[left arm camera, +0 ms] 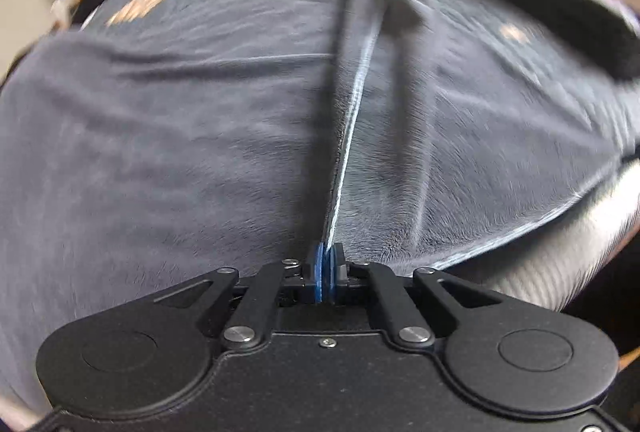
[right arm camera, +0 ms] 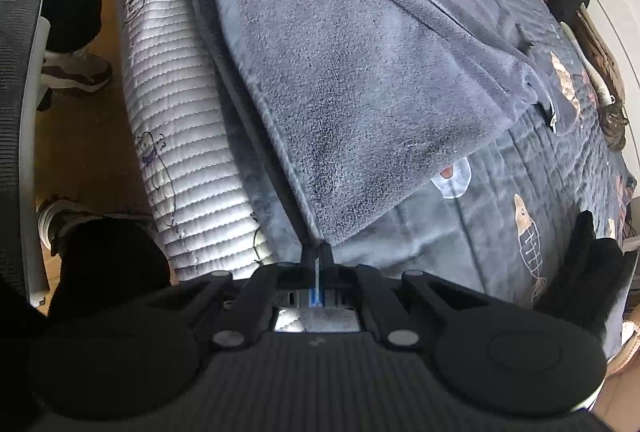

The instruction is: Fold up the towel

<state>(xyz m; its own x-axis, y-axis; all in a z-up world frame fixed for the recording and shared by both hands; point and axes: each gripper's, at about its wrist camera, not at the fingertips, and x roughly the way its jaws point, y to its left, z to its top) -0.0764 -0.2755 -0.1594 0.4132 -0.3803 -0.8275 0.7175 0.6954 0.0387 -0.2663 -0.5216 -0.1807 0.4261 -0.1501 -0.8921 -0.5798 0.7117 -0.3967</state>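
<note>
1. The left gripper had its jaws pinched tight on a thin edge of the soft, fuzzy grey towel. Only the blue pads peeked out, and the fingers were mostly hidden by the cloth.
2. The right gripper was also clamped on the towel, at a corner, with a strip of blue pad showing between the black fingers.
3. The left wrist view was blurry, so the far end of the towel and the black shapes at the top were hard to make out.
4. The towel lay spread on a dark grey bed cover with orange fish pictures. It had a lighter stitched hem and some soft wrinkles.
5. Its upper part ran off the top of the right wrist view.
6. Beside the bed cover was a white ribbed mattress side with pen doodles.
7. Near that stood a person's shoe on a wooden floor, partly cut off by a mesh chair.
</note>
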